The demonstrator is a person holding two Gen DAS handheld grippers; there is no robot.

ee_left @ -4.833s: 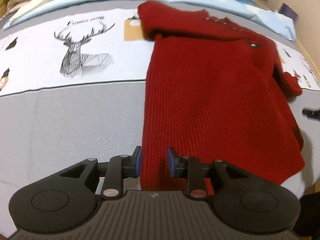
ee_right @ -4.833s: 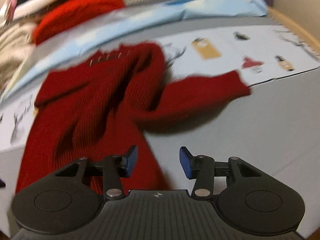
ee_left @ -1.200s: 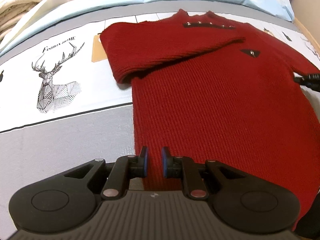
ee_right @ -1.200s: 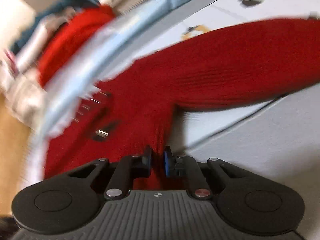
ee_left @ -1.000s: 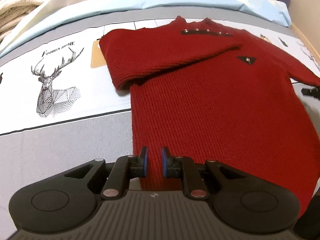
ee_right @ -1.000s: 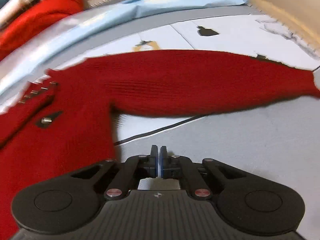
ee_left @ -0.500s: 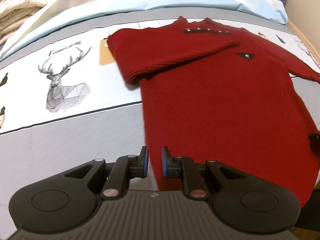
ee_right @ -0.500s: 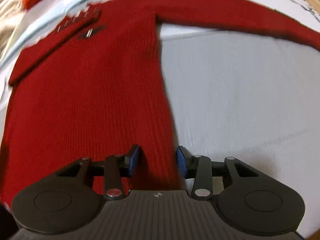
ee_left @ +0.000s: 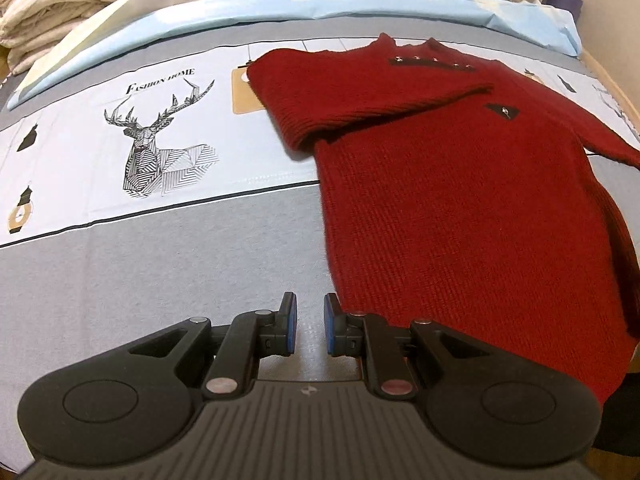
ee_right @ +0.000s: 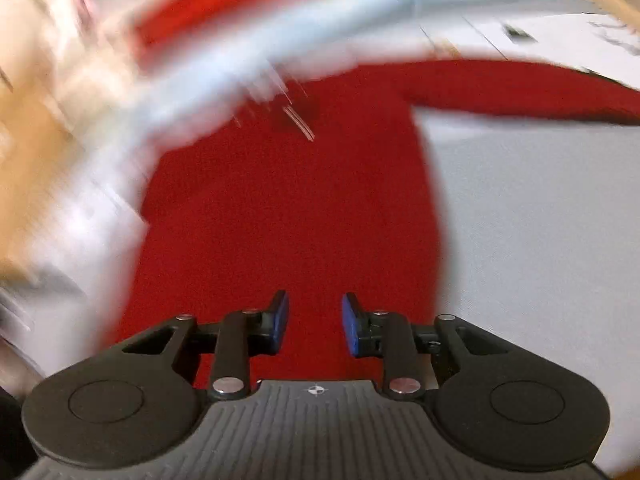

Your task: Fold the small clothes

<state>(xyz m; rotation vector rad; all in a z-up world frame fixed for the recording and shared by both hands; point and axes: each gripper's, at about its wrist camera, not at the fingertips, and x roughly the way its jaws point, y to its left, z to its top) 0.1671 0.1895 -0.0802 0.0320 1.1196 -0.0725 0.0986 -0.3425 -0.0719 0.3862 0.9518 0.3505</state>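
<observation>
A dark red knitted sweater (ee_left: pixel 460 208) lies flat on the grey printed bed cover (ee_left: pixel 160 260). One sleeve (ee_left: pixel 360 92) is folded across its chest. My left gripper (ee_left: pixel 310 330) hovers over bare cover just left of the sweater's lower side edge. Its pads stand a narrow gap apart with nothing between them. The right wrist view is blurred by motion. There my right gripper (ee_right: pixel 313 322) hangs above the sweater's body (ee_right: pixel 300 200), its jaws closing with nothing caught between them. The other sleeve (ee_right: pixel 520 88) stretches out to the right.
A black deer print (ee_left: pixel 160 148) marks the white band of the cover. A light blue sheet (ee_left: pixel 320 0) runs along the far side, with folded cream blankets (ee_left: pixel 52 12) stacked at the far left. A wooden edge (ee_left: pixel 612 84) borders the right.
My left gripper slid left, off the sweater's edge onto bare cover. My right gripper swung from the outstretched sleeve to above the sweater's body; its jaws went from shut to wide, then narrower.
</observation>
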